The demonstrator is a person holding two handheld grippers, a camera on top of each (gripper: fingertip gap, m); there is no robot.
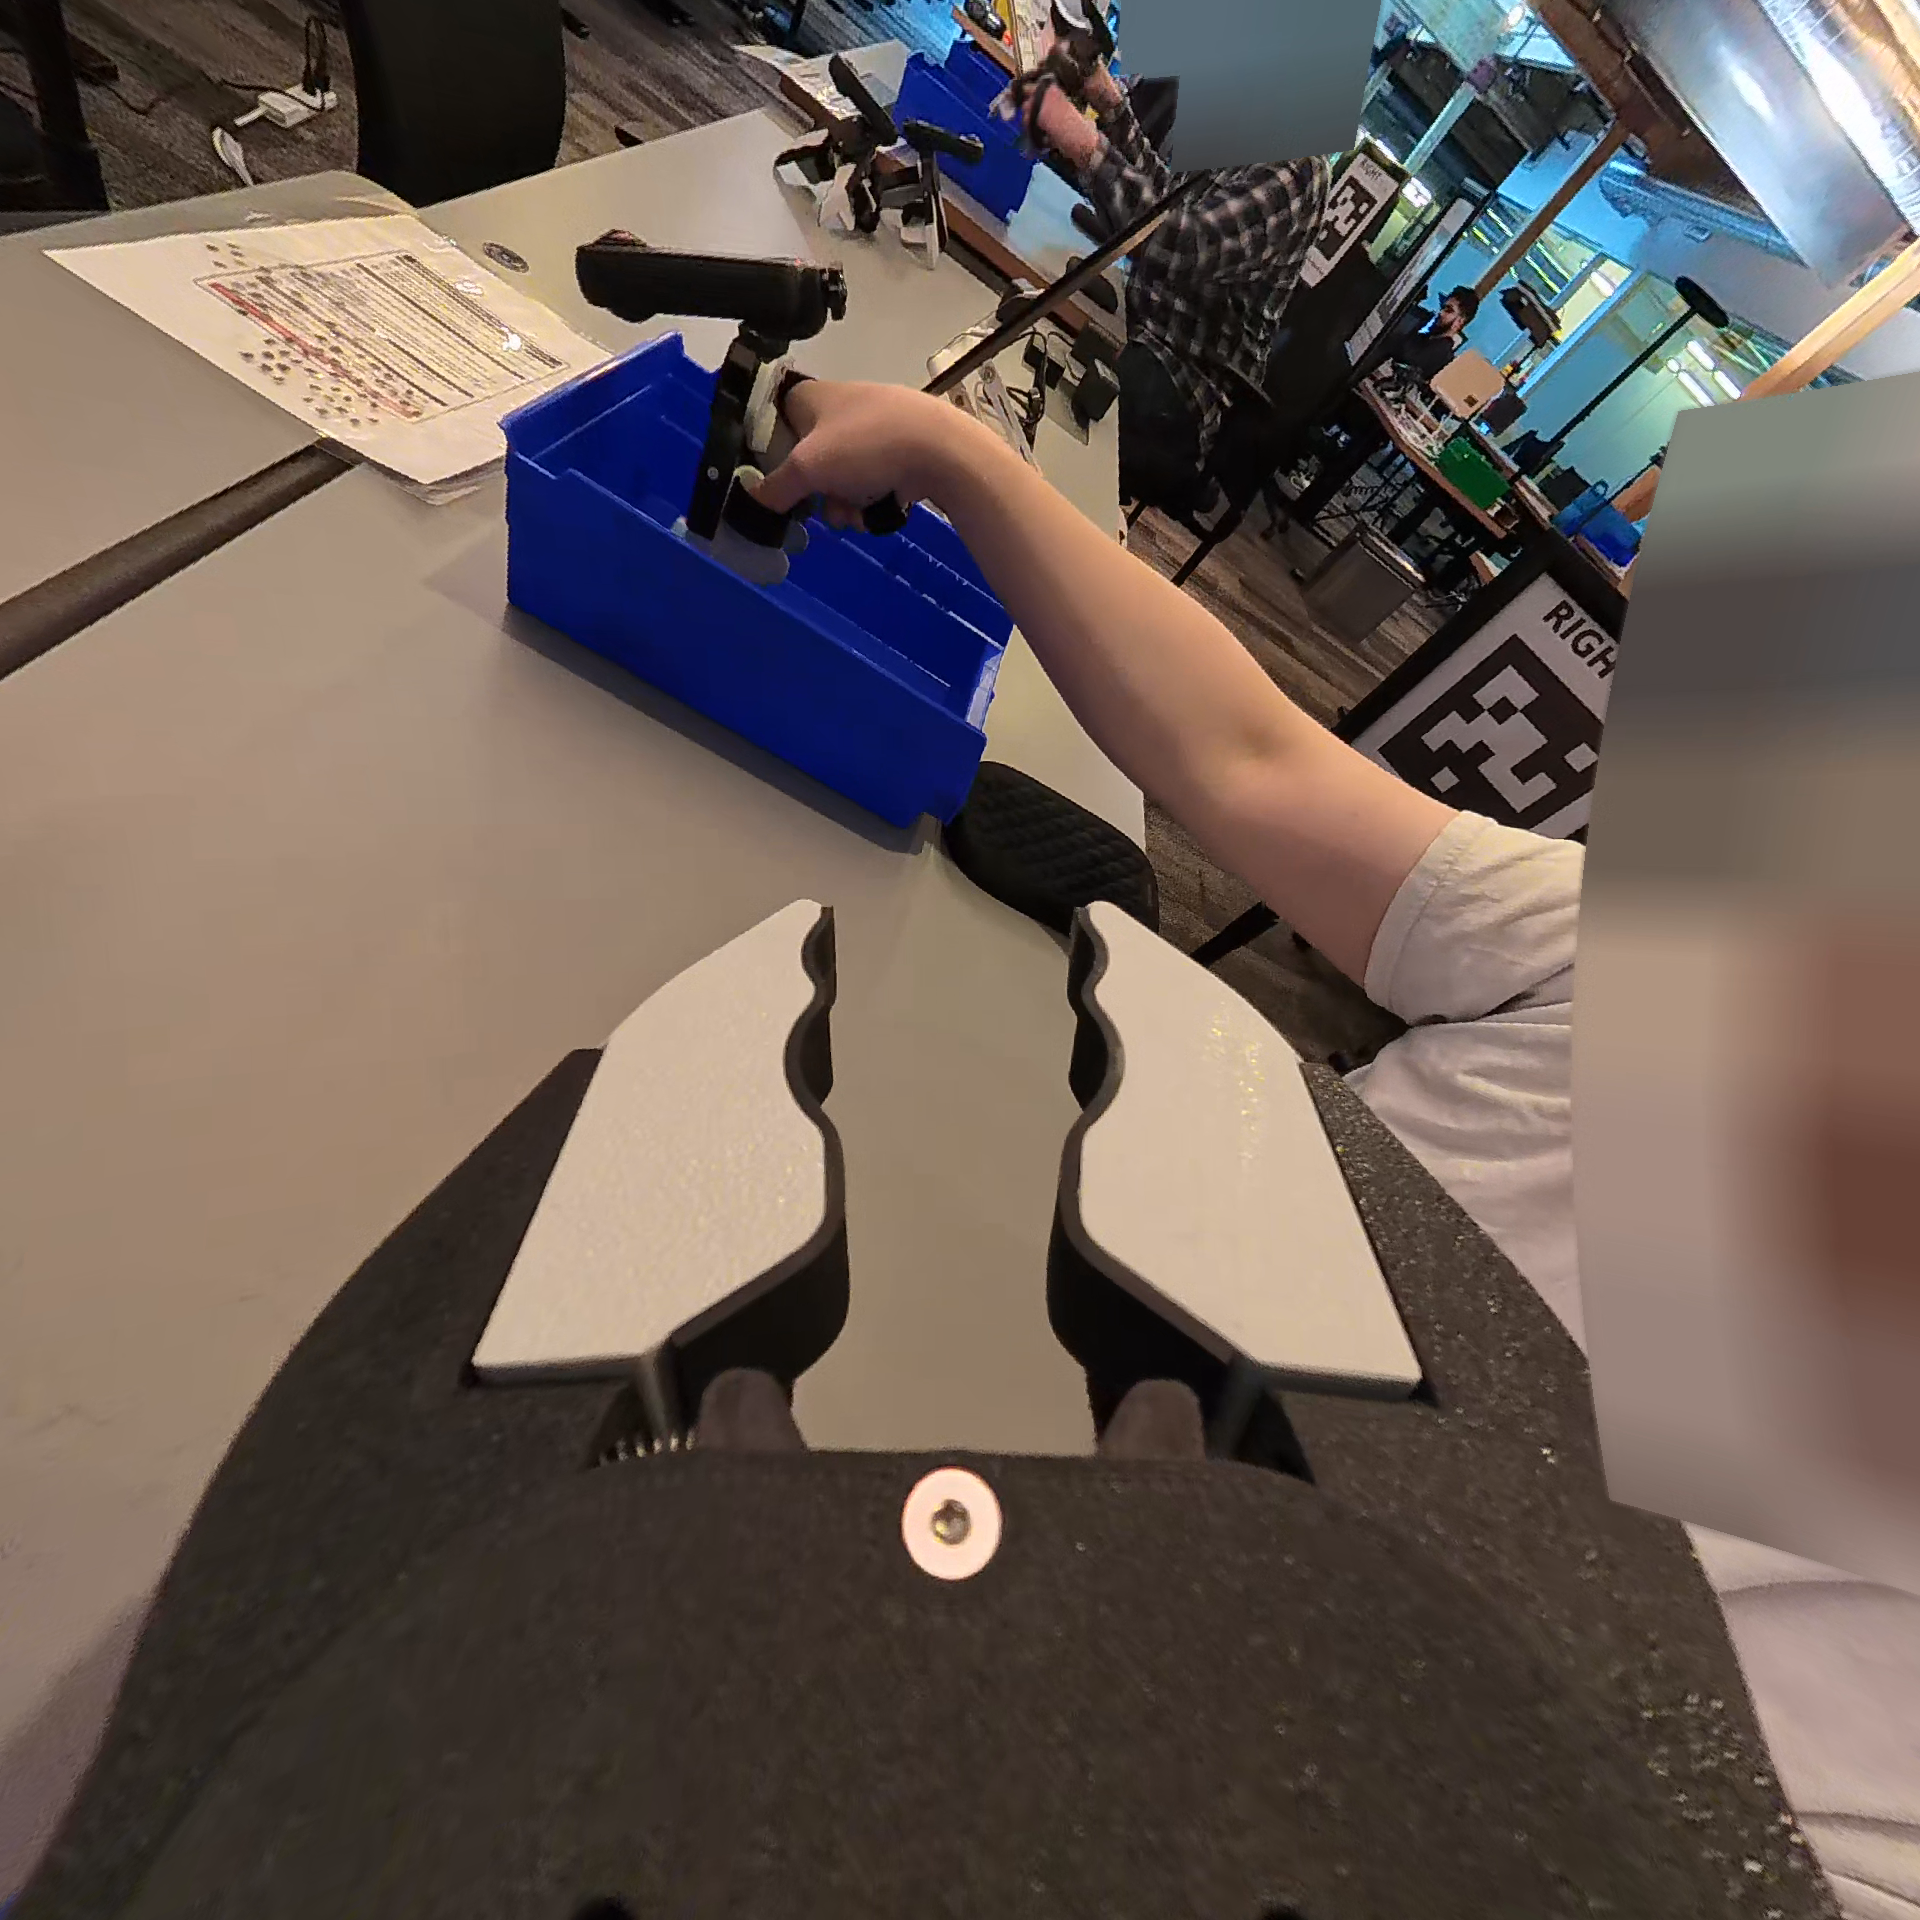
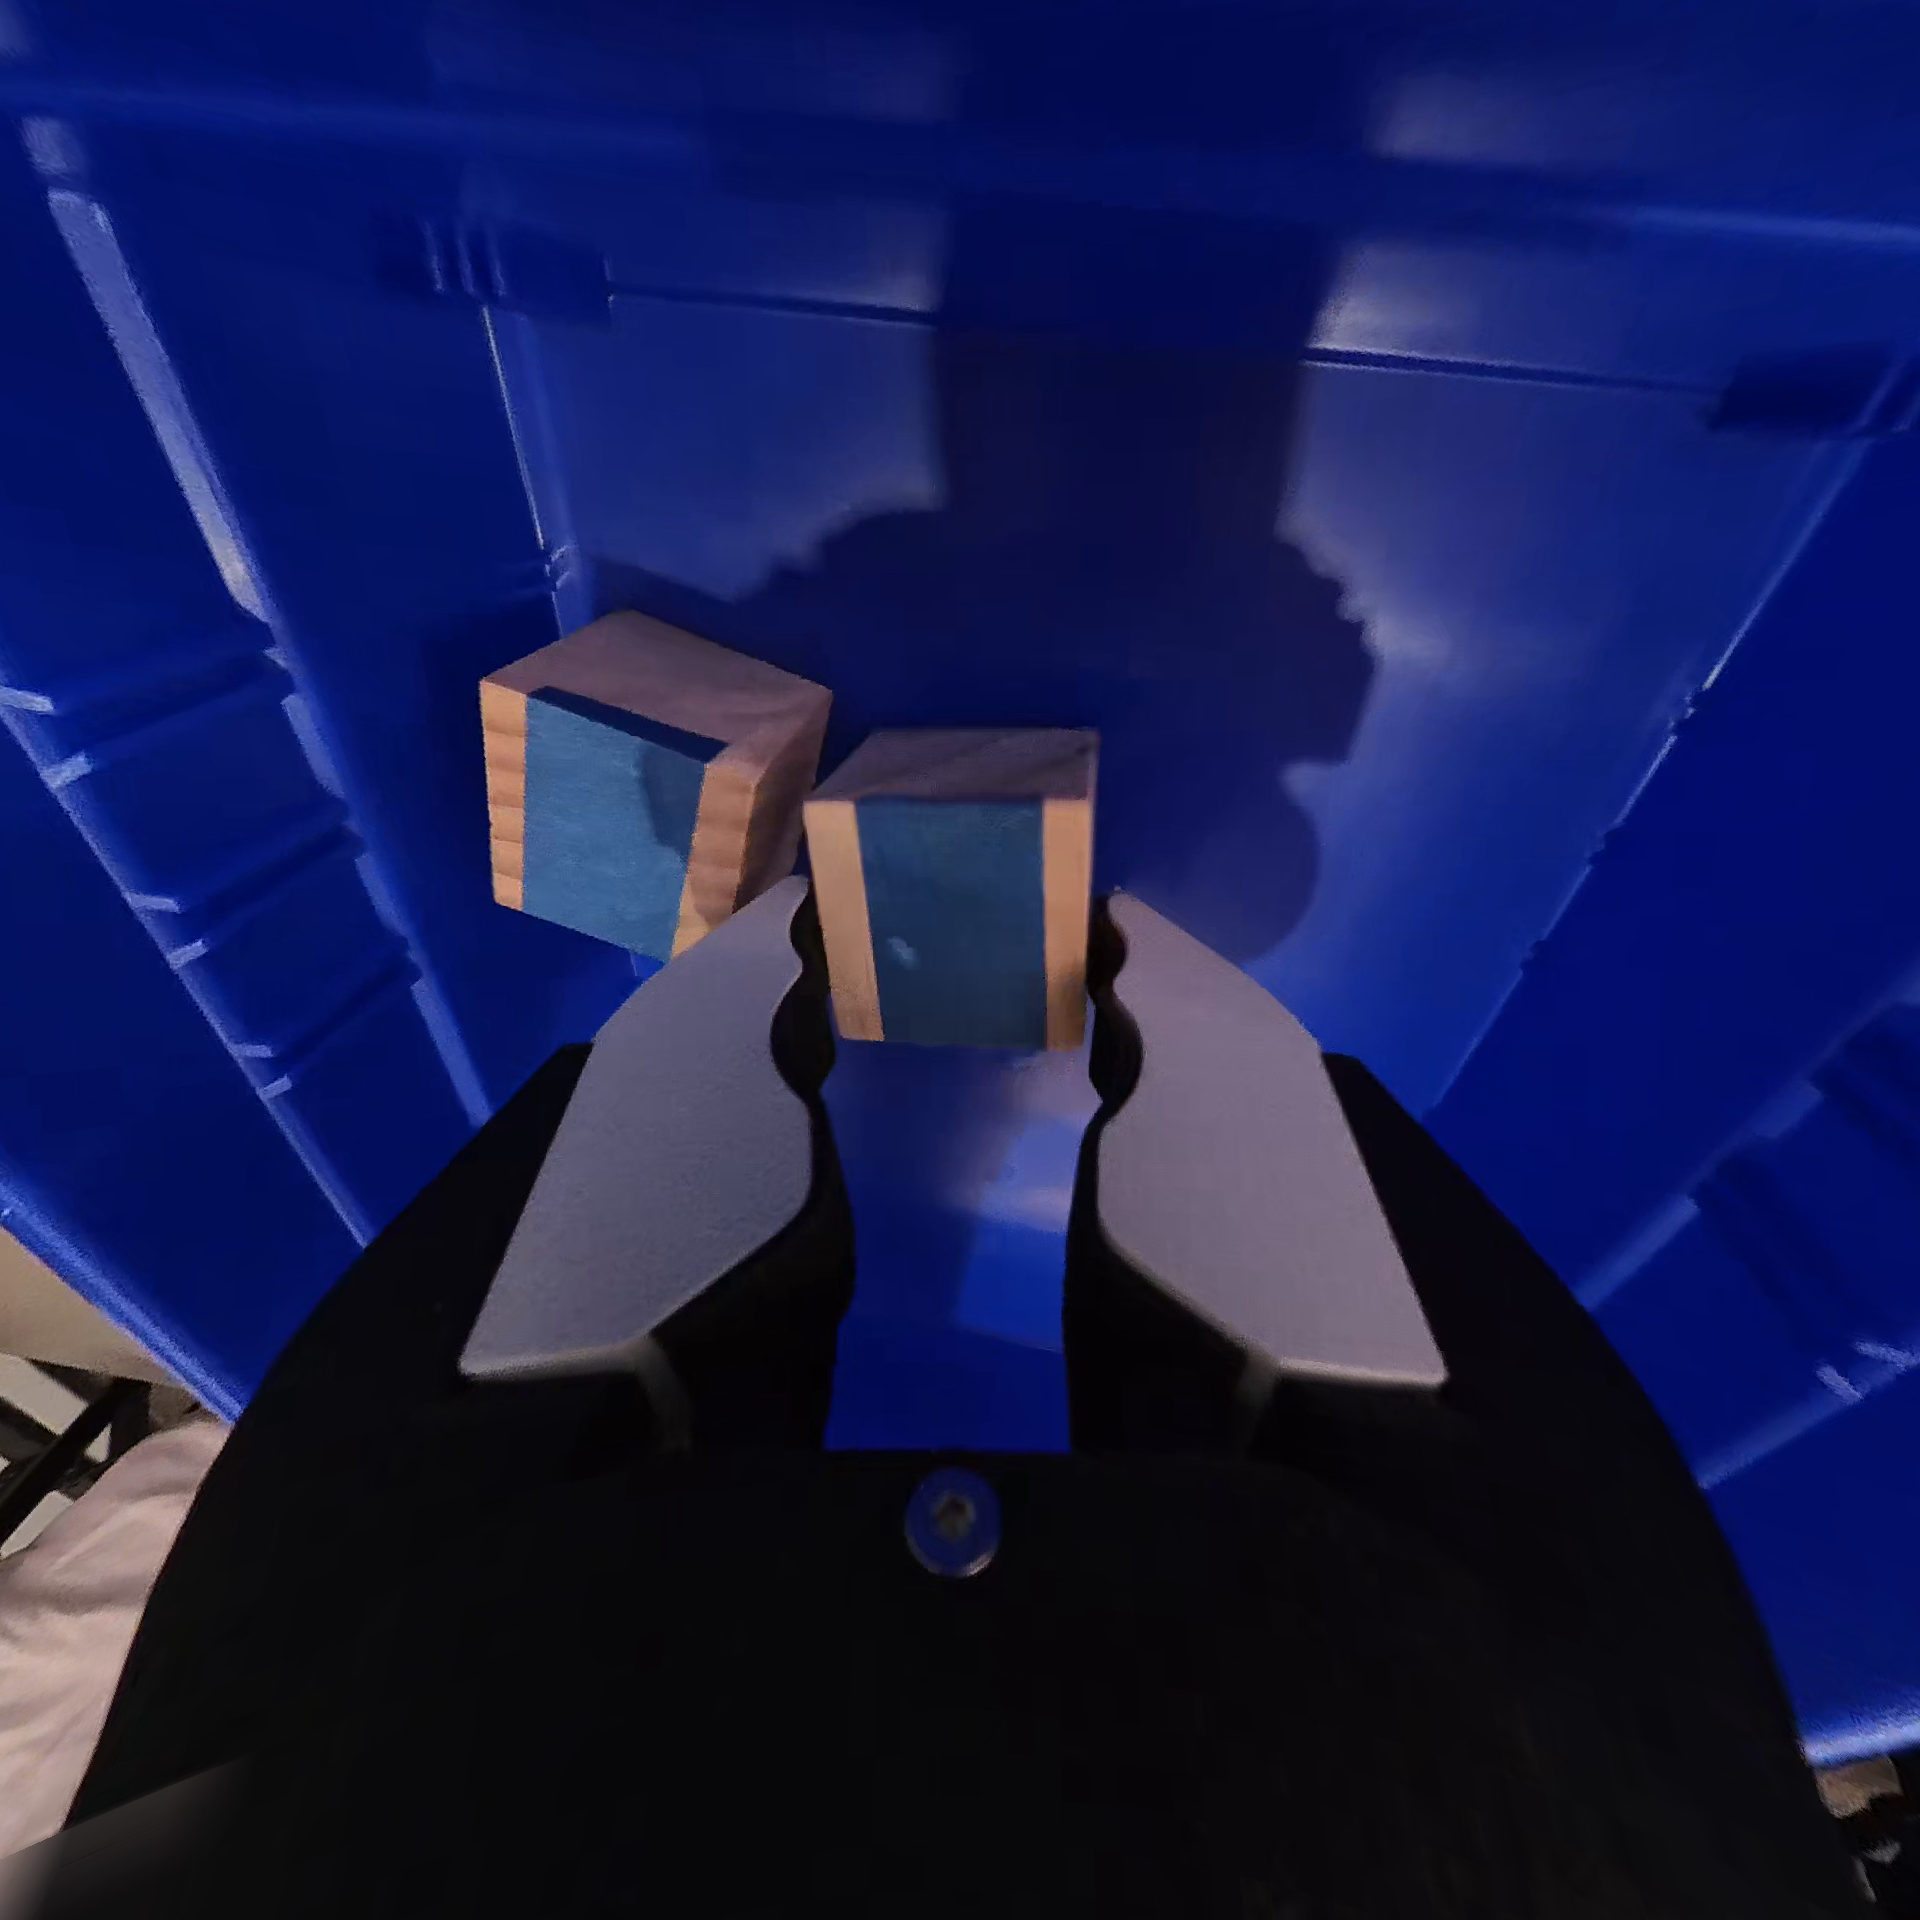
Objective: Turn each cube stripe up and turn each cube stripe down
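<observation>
In the right wrist view two wooden cubes lie on the floor of a blue bin (image 2: 1558, 727), each with a blue stripe facing the camera. My right gripper (image 2: 956, 904) reaches down into the bin and its fingertips press both sides of the nearer cube (image 2: 951, 914). The other cube (image 2: 613, 821) sits just to its left, close to the left fingertip. In the left wrist view my left gripper (image 1: 951, 925) is open and empty above the grey table (image 1: 312, 935). That view also shows the right gripper (image 1: 743, 520) in a hand, inside the bin (image 1: 748, 665).
A laminated sheet of paper (image 1: 343, 332) lies on the table beyond the bin. A black chair back (image 1: 1049, 842) stands at the table's edge. My bare arm (image 1: 1143, 665) stretches across to the bin. Another person and cluttered tables are in the background.
</observation>
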